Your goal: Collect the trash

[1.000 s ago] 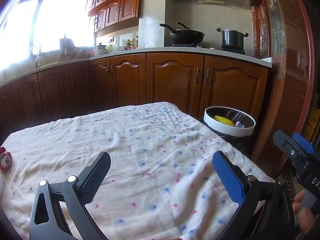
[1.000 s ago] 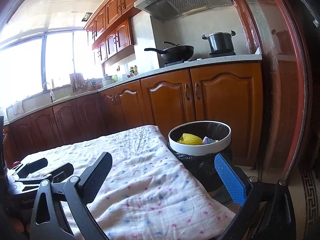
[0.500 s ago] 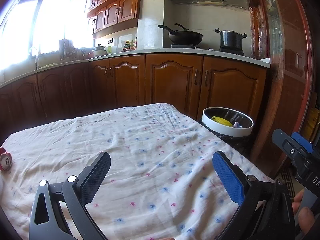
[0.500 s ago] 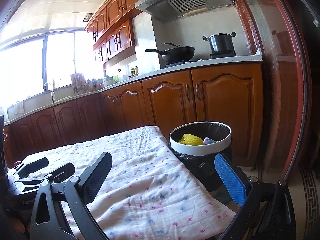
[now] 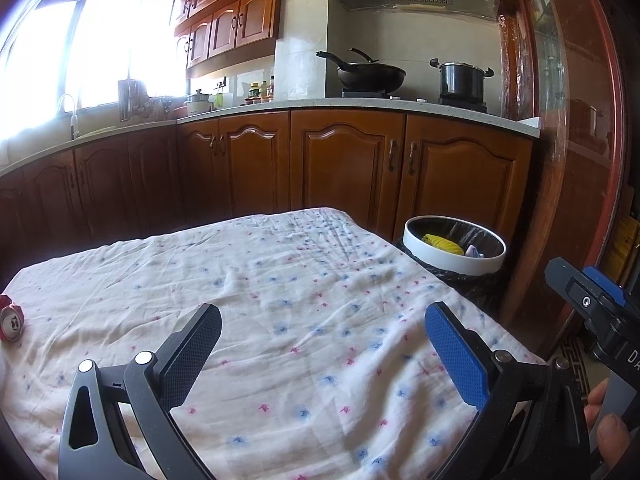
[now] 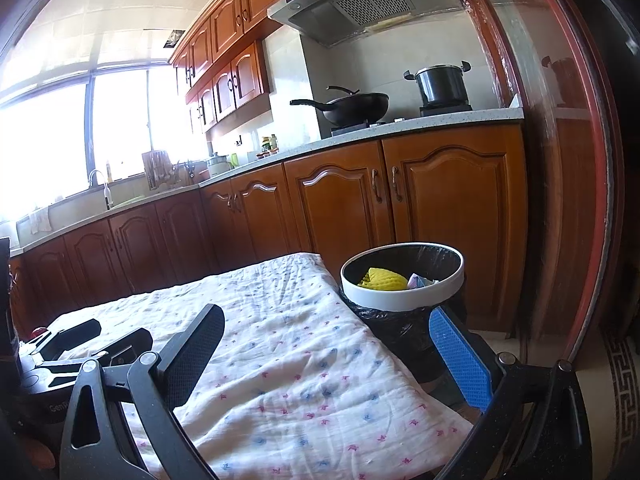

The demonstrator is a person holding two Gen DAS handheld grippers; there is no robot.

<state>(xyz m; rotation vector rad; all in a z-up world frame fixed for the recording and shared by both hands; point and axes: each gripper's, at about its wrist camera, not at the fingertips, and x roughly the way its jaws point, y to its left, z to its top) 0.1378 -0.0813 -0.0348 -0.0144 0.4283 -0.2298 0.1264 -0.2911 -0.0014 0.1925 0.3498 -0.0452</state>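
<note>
Kitchen, cloth-covered table (image 5: 304, 288) | red can (image 5: 11, 322) far left of left tongs (image 5: 320, 344) | both tongs spread, empty

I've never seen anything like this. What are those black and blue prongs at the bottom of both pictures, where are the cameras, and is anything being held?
There is no robot here: a person carries a two-fingered grasping tool in each hand, and a wide-angle camera on each tool looks forward along its fingers. One picture comes from the left tool, the other from the right tool; the prongs are their fingers. Both tools are open and hold nothing. They hover over a table covered by a flowered cloth. A red can lies near the cloth's left edge. Beside the table stands a white-rimmed trash bin, black-lined, with a yellow item already inside. At the left view's right edge, the right tool and fingertips of the hand holding it show.
</note>
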